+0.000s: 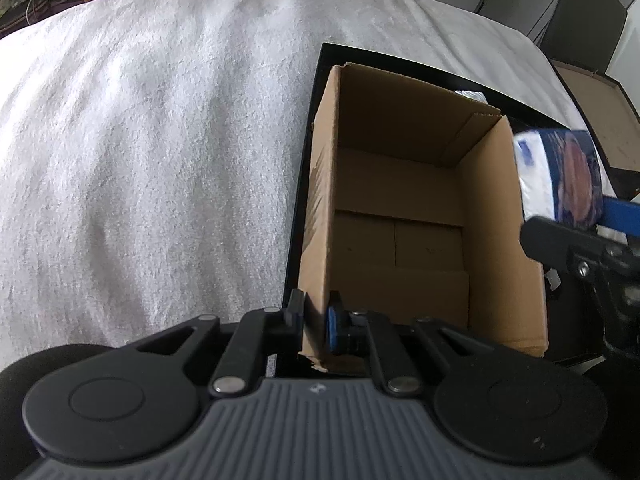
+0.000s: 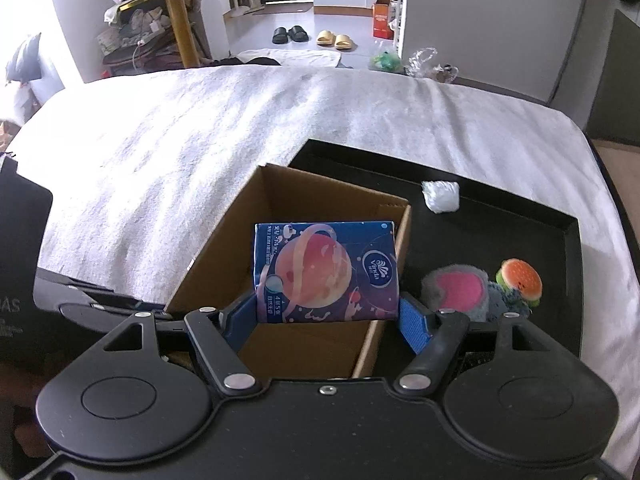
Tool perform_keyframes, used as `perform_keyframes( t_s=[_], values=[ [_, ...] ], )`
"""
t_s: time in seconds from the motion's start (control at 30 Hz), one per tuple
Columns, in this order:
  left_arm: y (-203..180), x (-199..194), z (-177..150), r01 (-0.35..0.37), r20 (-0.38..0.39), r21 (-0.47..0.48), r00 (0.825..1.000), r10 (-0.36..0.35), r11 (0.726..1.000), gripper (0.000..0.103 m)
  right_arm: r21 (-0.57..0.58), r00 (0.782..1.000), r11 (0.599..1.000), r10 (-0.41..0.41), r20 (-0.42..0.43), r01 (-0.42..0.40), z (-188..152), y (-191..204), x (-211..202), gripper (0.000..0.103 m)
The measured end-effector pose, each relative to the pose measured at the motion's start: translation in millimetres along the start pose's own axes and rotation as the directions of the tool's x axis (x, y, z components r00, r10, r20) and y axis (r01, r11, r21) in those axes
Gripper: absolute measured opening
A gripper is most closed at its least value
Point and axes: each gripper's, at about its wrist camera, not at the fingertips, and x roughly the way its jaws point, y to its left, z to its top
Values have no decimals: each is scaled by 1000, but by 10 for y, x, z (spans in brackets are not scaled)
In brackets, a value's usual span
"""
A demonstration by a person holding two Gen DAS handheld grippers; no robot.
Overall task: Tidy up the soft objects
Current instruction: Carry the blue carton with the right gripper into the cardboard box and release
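Note:
An open brown cardboard box stands on a black tray on a white blanket. My left gripper is shut on the box's near left wall. My right gripper is shut on a blue tissue pack with a planet print and holds it over the box. The pack also shows at the right edge of the left wrist view. A grey and pink plush, a watermelon-coloured soft toy and a white crumpled bag lie on the tray.
The white blanket covers the bed all around the tray. Beyond the bed are slippers, a table with clutter and plastic bags. A dark object is at the left edge.

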Motion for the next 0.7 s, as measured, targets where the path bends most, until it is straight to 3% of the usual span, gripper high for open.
perform_keyframes(
  t_s=[0.47,0.57,0.7],
  values=[
    [120,16,10,24,1,-33,1000,-24,999,10,-54,999,998,37,17,-36,263,246,100,73],
    [121,15,7,23,1,-34,1000,-23,999,10,-41,999,999,35,-1,-35,285,268,149,92],
    [107,9,2,15,3,-30,1000,-15,999,11,-43,1000,999,15,-23,-16,226,258,182,94]
  ],
)
